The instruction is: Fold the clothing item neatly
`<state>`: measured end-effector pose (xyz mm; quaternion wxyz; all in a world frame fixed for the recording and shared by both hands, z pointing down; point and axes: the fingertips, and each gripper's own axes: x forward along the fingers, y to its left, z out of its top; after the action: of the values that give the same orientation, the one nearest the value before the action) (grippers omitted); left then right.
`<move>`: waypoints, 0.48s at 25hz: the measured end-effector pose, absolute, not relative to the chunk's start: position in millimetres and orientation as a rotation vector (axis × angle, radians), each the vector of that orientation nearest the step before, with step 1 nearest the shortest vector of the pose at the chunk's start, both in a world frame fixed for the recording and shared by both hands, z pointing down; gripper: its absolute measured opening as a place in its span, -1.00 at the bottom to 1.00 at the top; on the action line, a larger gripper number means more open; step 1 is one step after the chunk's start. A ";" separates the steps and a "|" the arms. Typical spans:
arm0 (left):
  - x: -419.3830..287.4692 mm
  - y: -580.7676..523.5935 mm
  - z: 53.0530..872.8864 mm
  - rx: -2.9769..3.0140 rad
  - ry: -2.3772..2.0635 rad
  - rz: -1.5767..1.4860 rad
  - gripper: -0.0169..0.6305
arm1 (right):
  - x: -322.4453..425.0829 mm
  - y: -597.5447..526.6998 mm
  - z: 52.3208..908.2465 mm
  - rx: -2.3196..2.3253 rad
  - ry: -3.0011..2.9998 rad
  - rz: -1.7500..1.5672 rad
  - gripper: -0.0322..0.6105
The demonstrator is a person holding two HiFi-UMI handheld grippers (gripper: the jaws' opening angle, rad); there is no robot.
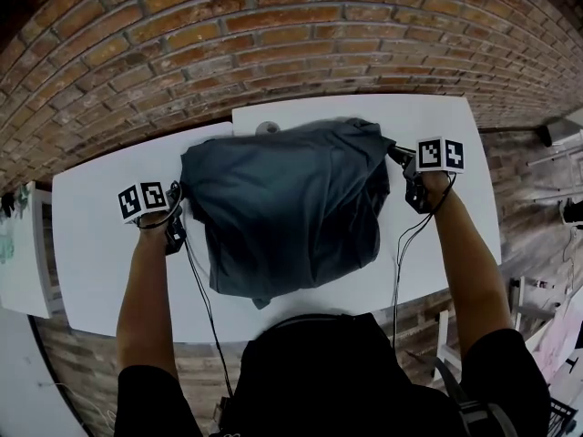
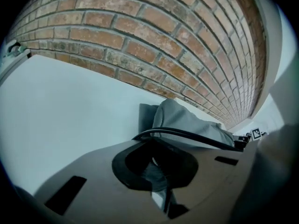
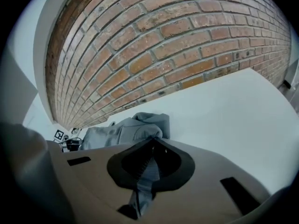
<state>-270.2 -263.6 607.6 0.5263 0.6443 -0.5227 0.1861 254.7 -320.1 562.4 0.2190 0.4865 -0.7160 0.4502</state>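
Note:
A dark grey garment (image 1: 287, 208) hangs bunched between both grippers above the white table (image 1: 100, 244), its lower edge drooping toward the table's front. My left gripper (image 1: 179, 200) is shut on the garment's left edge, and in the left gripper view grey cloth (image 2: 156, 171) is pinched between the jaws. At the garment's right edge my right gripper (image 1: 395, 155) is also shut, with a strip of grey cloth (image 3: 145, 169) caught in its jaws. The rest of the garment (image 2: 187, 122) (image 3: 126, 132) lies heaped ahead of each gripper.
A brick wall (image 1: 273, 44) runs along the table's far side. A small round pale object (image 1: 267, 127) peeks out behind the garment. A second white surface (image 1: 18, 253) stands at the far left. Furniture and clutter (image 1: 556, 317) stand on the floor to the right.

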 end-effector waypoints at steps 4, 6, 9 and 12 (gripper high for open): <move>-291.0 -266.1 607.8 1.516 -1.312 0.418 -0.94 | 272.5 -336.4 560.9 1.413 -1.930 1.186 -0.86; -297.7 -267.1 609.8 1.513 -1.332 0.446 -0.94 | 283.8 -345.2 560.9 1.456 -1.898 1.169 -0.86; -294.6 -267.9 615.2 1.516 -1.309 0.484 -0.94 | 290.0 -348.1 565.2 1.453 -1.876 1.183 -0.86; -286.6 -267.3 616.2 1.545 -1.288 0.475 -0.94 | 280.9 -342.1 569.9 1.394 -1.922 1.222 -0.85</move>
<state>-286.6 -267.3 616.2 0.5118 0.6421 -0.5354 0.1976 280.9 -342.1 569.9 0.2334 0.5077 -0.6999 0.4448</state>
